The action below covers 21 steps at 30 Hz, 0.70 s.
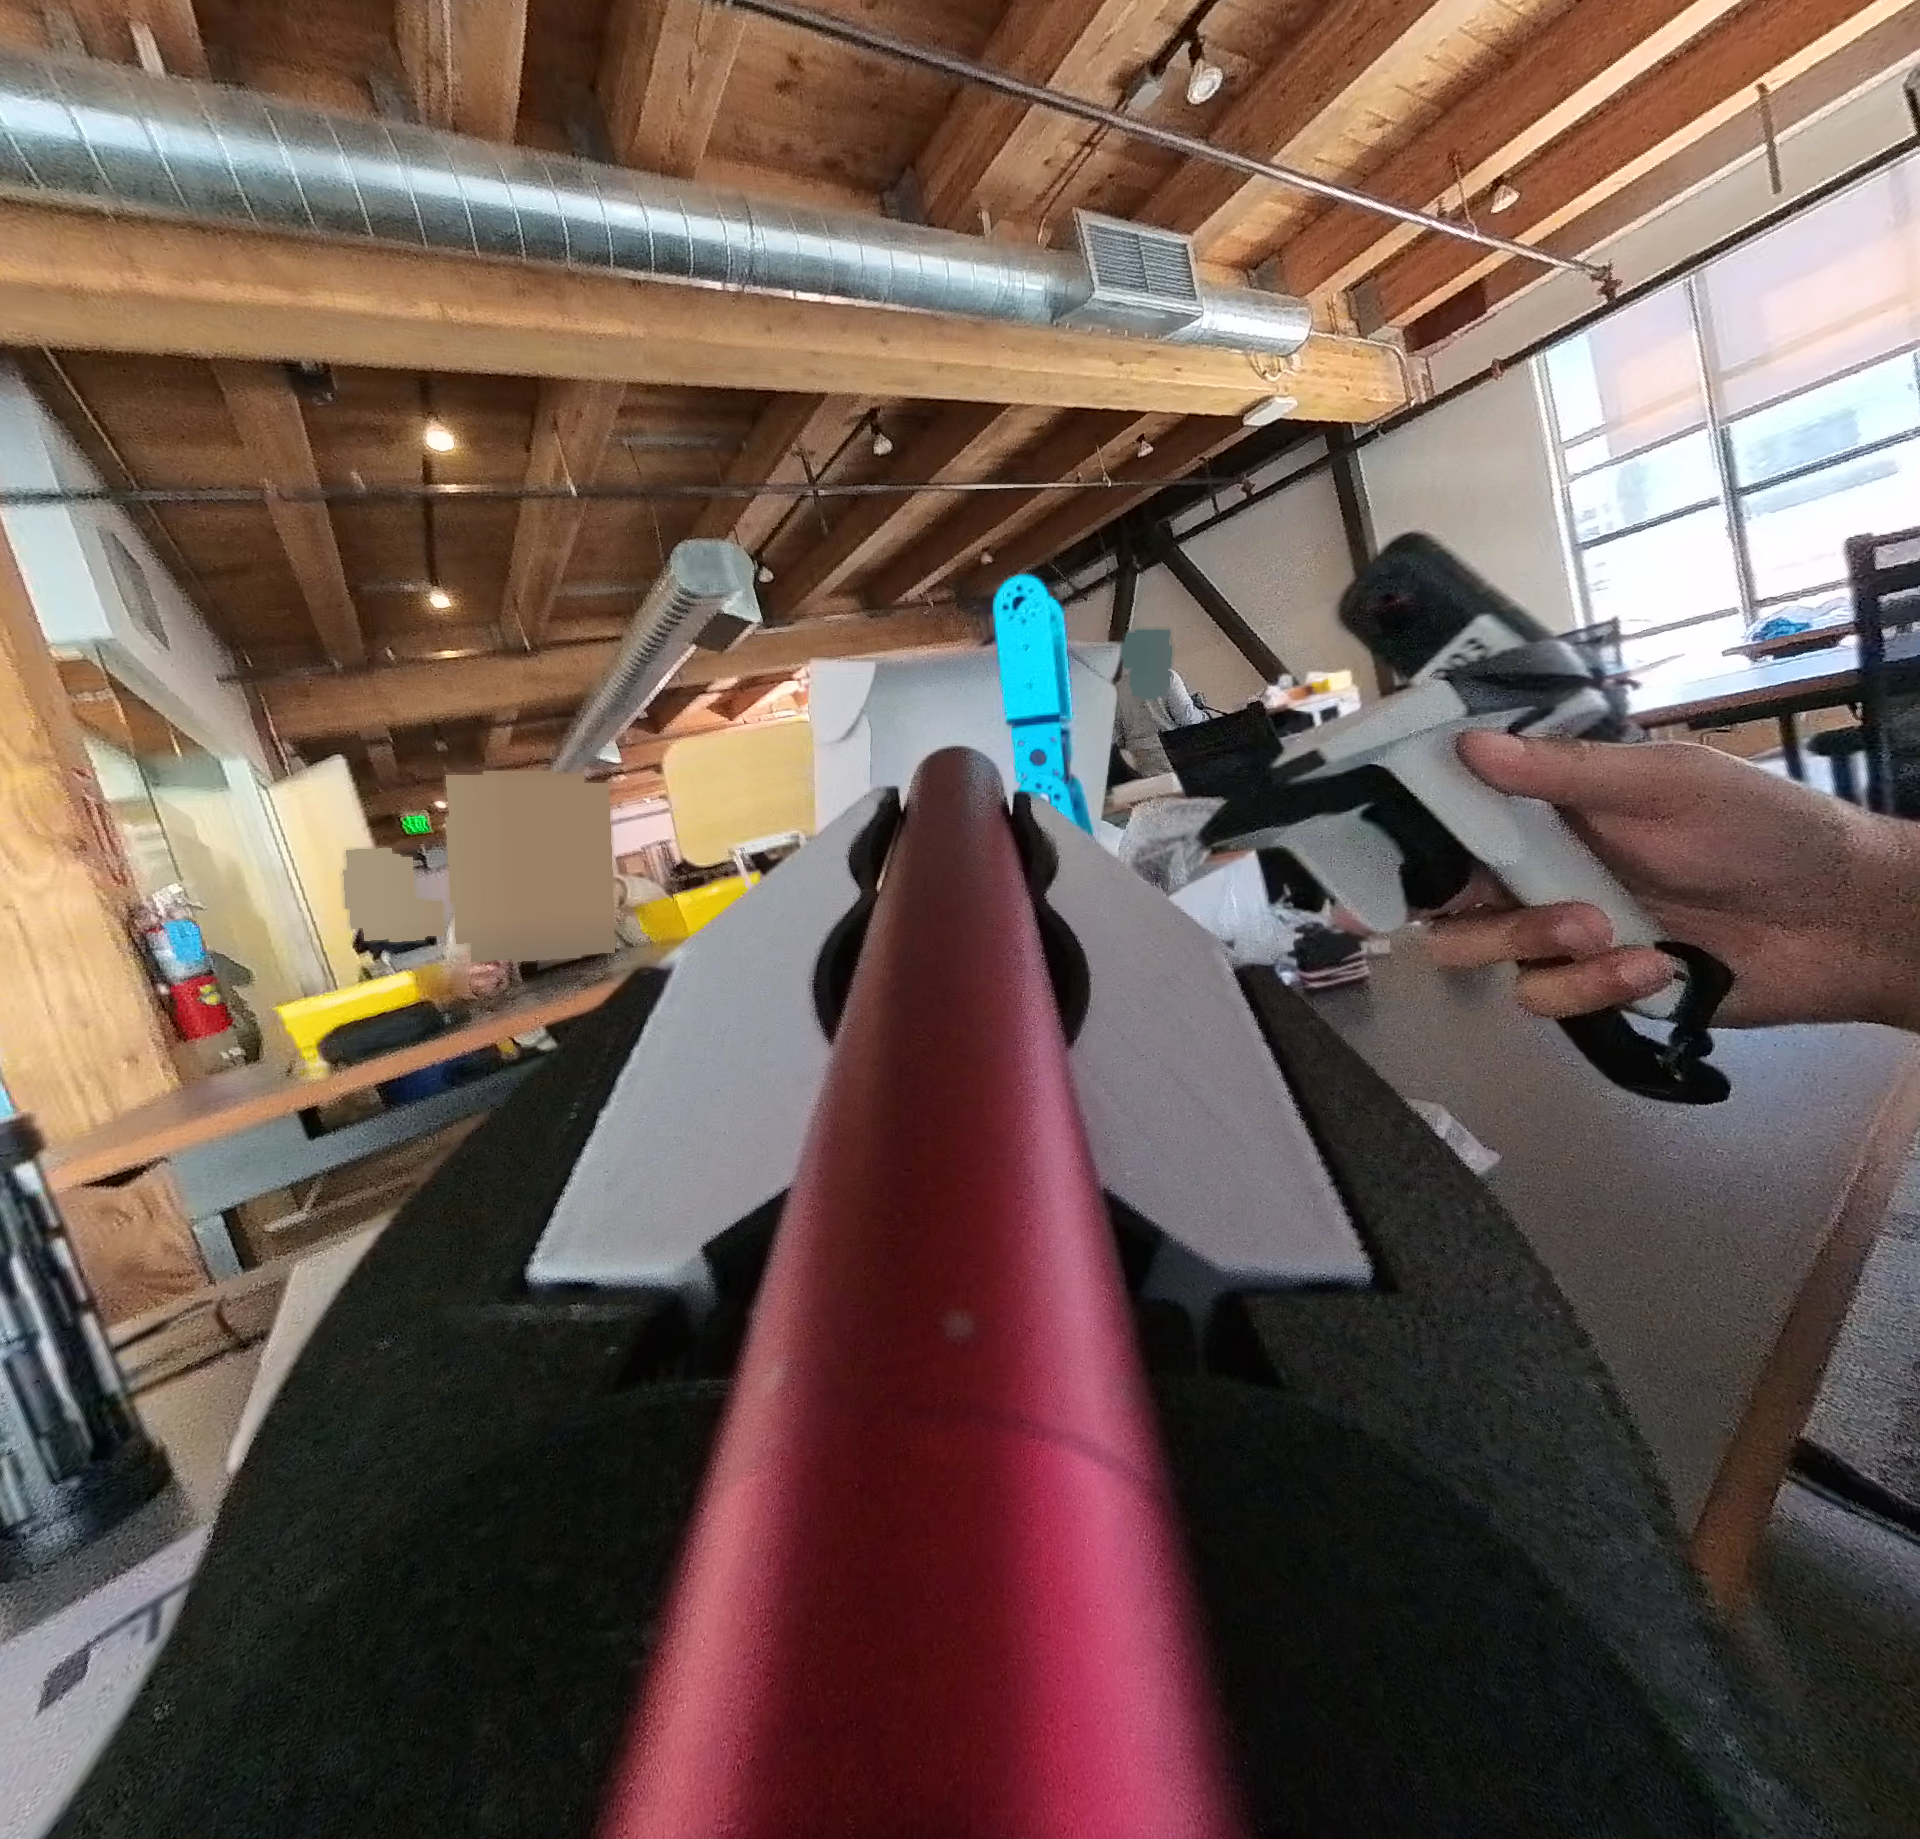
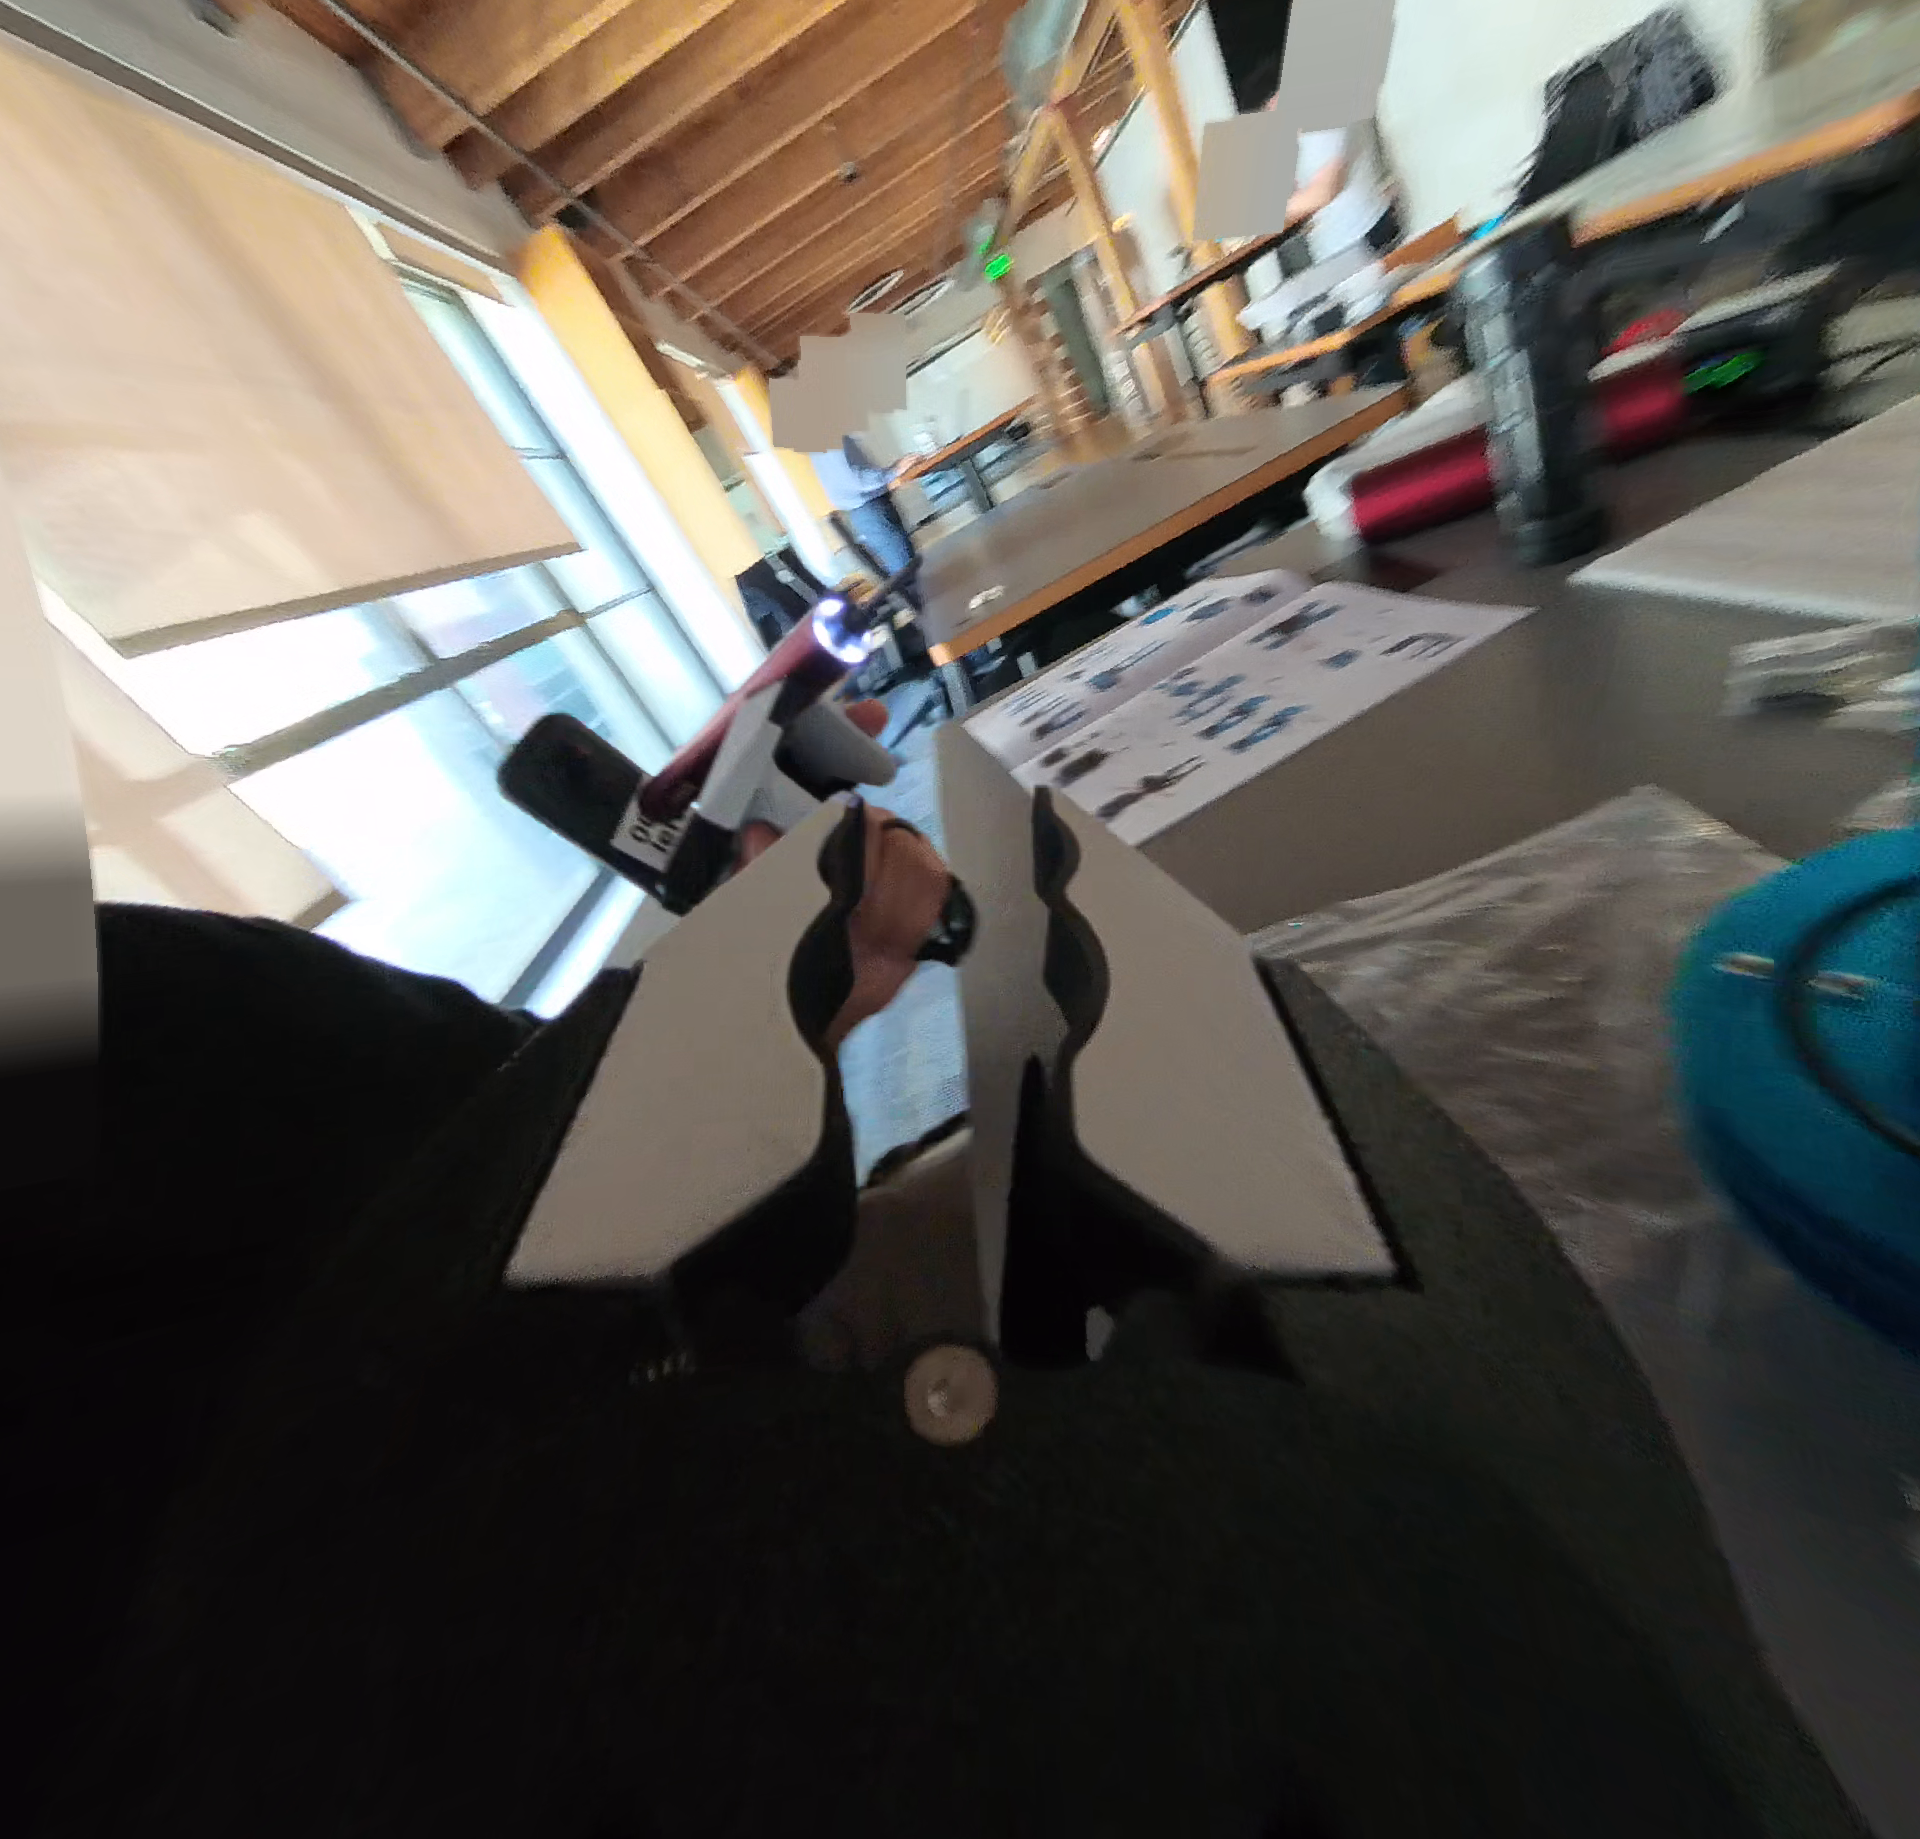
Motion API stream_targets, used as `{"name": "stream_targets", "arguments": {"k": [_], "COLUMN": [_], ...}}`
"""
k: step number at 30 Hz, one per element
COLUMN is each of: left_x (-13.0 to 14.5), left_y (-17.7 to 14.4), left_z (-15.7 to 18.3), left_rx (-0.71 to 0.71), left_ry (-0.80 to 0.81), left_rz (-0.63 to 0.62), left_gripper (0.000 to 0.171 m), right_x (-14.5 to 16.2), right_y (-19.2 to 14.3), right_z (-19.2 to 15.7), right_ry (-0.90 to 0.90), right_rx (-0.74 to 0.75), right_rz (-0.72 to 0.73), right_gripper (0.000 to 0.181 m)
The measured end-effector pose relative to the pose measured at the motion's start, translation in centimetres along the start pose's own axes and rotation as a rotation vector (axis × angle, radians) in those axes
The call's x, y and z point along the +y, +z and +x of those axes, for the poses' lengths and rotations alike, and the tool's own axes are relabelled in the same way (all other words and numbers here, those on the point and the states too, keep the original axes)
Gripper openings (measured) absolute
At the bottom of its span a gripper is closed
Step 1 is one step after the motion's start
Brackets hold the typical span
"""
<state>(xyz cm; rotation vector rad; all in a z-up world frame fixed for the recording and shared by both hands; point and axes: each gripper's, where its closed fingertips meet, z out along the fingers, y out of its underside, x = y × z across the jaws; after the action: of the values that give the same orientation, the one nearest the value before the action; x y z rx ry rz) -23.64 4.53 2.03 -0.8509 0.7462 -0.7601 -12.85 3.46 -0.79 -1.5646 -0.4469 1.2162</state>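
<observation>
Red metal flashlight (image 1: 940, 1270) clamped lengthwise in left hand-held gripper (image 1: 956, 802), centre frame; right hand-held gripper (image 2: 945, 823) parted, empty. Keep squeeze steady, tube level.

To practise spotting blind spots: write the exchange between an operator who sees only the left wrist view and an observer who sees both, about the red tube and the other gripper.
Operator: My left gripper clamps a red tube. What is at its far end?
Observer: A small white light, switched on.
Operator: Does the right gripper hold anything?
Observer: No. Its fingers stand apart with nothing between them.
</observation>
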Motion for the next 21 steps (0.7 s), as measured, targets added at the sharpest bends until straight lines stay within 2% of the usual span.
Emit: {"name": "stream_targets", "arguments": {"k": [5, 8, 10, 13, 15, 17, 21], "left_x": [2.3, 4.7, 6.5, 9.6, 13.0, 17.6, 27.1], "left_y": [0.1, 1.3, 3.1, 7.9, 11.8, 15.5, 21.0], "left_z": [-1.5, -2.8, -4.6, -7.8, -9.6, -10.4, -11.6], "left_rx": [0.044, 0.072, 0.09, 0.137, 0.193, 0.279, 0.385], "left_ry": [0.014, -0.013, -0.07, -0.187, -0.217, -0.224, -0.289], "left_rz": [-0.084, -0.181, -0.252, -0.372, -0.488, -0.619, -0.829], "left_gripper": [0.022, 0.023, 0.022, 0.021, 0.022, 0.022, 0.022], "right_x": [-0.4, -0.7, -0.4, 0.7, 0.5, -0.4, 0.3], "right_y": [-4.5, -7.5, -9.6, -12.0, -12.8, -13.5, -13.4], "right_z": [3.1, 6.2, 8.5, 11.5, 11.9, 11.7, 12.3], "right_ry": [-0.16, -0.242, -0.302, -0.337, -0.292, -0.303, -0.279], "right_rx": [0.164, 0.317, 0.433, 0.572, 0.588, 0.594, 0.616], "right_rz": [0.077, 0.092, 0.086, 0.083, 0.114, 0.182, 0.14], "right_gripper": [0.028, 0.027, 0.027, 0.024, 0.027, 0.026, 0.027]}}
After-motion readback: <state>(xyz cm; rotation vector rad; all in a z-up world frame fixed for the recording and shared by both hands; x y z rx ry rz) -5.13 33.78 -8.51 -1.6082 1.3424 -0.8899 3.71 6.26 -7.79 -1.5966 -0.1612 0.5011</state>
